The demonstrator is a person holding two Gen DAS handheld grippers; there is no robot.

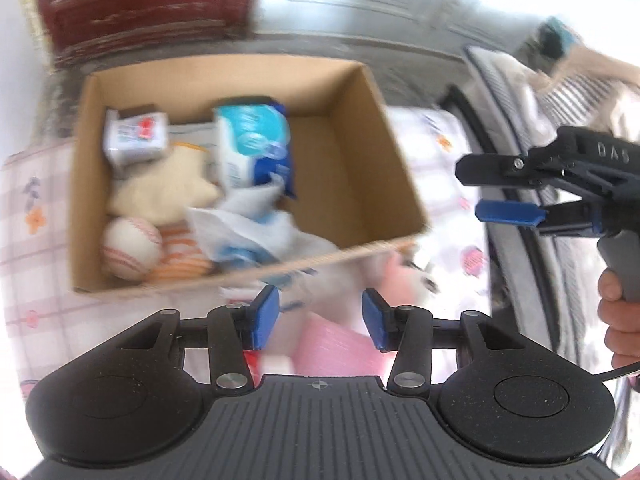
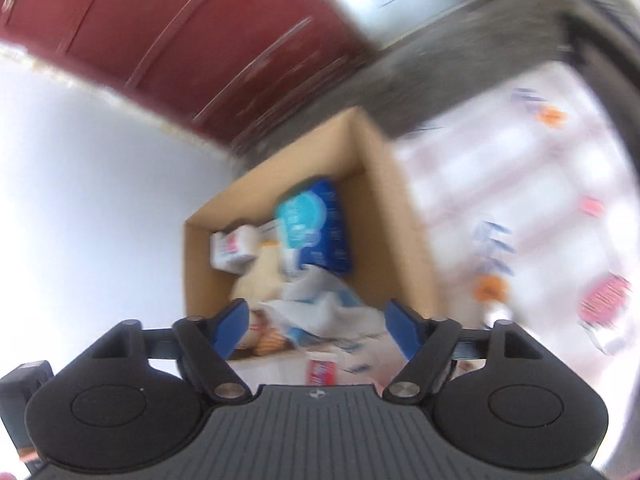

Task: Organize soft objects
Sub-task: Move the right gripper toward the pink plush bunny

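Where the left wrist camera looked down, an open cardboard box (image 1: pixel 360 184) sat on a checked, flower-printed cloth (image 1: pixel 36 216). Inside it lay a small white packet (image 1: pixel 134 140) at the far left, a cream star-shaped cushion (image 1: pixel 168 184) beside it, a white baseball (image 1: pixel 130 252) in the near left corner touching an orange-striped soft thing (image 1: pixel 182 258), a blue and white pack (image 1: pixel 256 140) standing upright in the middle, and a crumpled white cloth (image 1: pixel 248 232) against the near wall. The left gripper (image 1: pixel 320 316) hung just outside that near wall with its jaws partly apart; a blurred pink and white thing (image 1: pixel 340 340) showed between the pads, and I could not tell whether they pressed on it. To the right, the right gripper (image 1: pixel 496 192), held in a hand (image 1: pixel 620 320), stood well clear of the box with jaws spread and nothing between them.

Through the right wrist camera, much blurred, the right gripper (image 2: pixel 316 328) was wide open and empty, above the near edge of the box (image 2: pixel 400 240). The blue pack (image 2: pixel 316 224), the white packet (image 2: pixel 232 248) and the crumpled cloth (image 2: pixel 328 308) lay inside.
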